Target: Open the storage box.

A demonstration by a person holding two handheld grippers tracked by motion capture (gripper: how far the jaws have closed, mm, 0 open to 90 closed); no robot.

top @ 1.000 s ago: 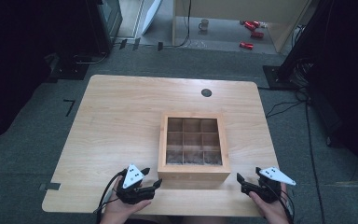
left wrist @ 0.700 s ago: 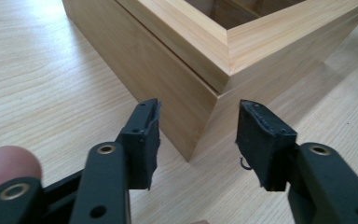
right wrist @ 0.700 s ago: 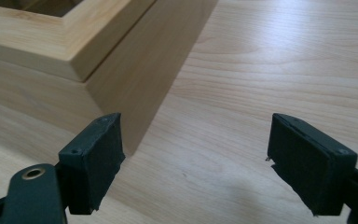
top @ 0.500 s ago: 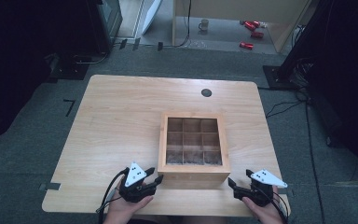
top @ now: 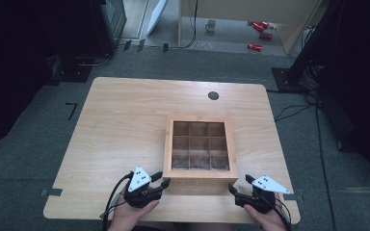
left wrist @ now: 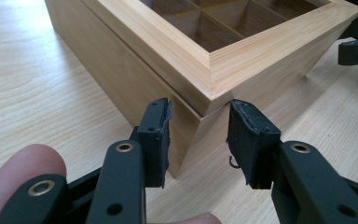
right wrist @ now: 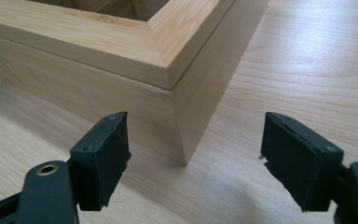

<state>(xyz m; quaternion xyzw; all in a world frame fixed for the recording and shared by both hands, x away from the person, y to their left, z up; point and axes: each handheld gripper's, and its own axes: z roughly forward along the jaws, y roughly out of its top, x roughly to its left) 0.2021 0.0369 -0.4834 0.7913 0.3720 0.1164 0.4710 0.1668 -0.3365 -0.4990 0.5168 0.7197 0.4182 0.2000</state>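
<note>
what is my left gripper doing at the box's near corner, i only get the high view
observer: the left gripper straddles that corner of the wooden box, one pad pressed on each face, mostly below the lid seam
operator: and the right one
observer: the right gripper faces the other near corner; its jaws have just been closing, but both pads stand clear of the wood
operator: is the lid down
observer: yes, the lid lies on the base with a thin seam between them

High view above table [top: 125,110]; 2 tongs views close on box [top: 200,144] corners.
</note>
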